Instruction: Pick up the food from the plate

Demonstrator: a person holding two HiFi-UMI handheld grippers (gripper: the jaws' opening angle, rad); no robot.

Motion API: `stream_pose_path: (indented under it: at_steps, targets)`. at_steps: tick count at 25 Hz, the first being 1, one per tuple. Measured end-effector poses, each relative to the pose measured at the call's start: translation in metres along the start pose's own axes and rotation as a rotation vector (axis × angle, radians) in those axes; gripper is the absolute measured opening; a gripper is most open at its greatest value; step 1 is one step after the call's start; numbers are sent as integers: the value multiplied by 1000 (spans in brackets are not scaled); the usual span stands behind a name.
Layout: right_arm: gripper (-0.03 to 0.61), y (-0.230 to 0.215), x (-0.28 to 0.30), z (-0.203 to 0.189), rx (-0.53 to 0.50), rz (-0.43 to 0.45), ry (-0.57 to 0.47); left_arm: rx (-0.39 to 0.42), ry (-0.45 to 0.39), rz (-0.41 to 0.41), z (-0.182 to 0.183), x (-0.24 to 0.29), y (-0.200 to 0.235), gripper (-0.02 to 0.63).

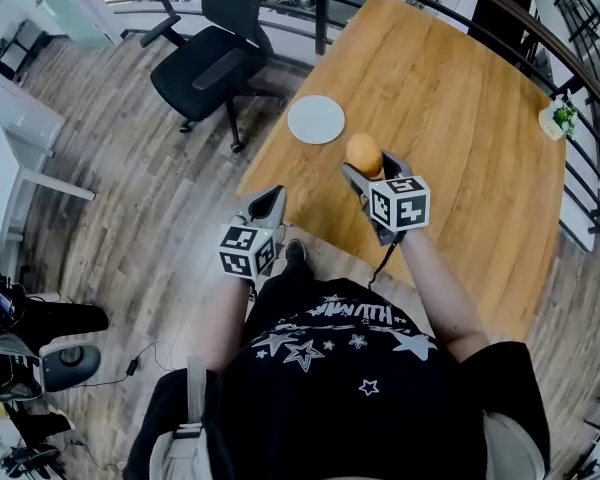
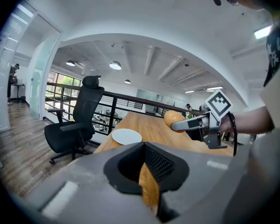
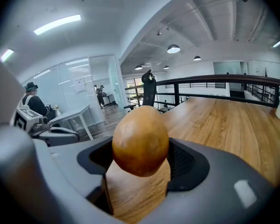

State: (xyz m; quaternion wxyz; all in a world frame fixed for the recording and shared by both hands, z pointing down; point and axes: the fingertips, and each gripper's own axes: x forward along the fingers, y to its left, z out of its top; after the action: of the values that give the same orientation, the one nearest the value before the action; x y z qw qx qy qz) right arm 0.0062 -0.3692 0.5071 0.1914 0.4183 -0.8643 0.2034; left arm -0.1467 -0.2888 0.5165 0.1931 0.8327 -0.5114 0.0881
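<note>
While the right gripper [image 1: 372,165] is clamped on the round orange-brown food [image 1: 363,152], held up over the wooden surface [image 1: 460,118], the left gripper [image 1: 270,200] hangs off the near edge, pinched together, nothing in it. Further out the white plate [image 1: 316,119] sits by the surface's edge, with an office chair [image 1: 215,63] beyond.

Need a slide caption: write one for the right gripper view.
Right gripper holds the round brown food above the table.
</note>
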Motion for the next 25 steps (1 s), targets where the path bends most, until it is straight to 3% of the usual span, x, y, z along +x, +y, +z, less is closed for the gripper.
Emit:
stream_pose_path:
  at_steps: [25]
  targets:
    - [344, 12, -142, -126, 58, 81, 13, 27, 63, 71, -84, -90, -141, 2]
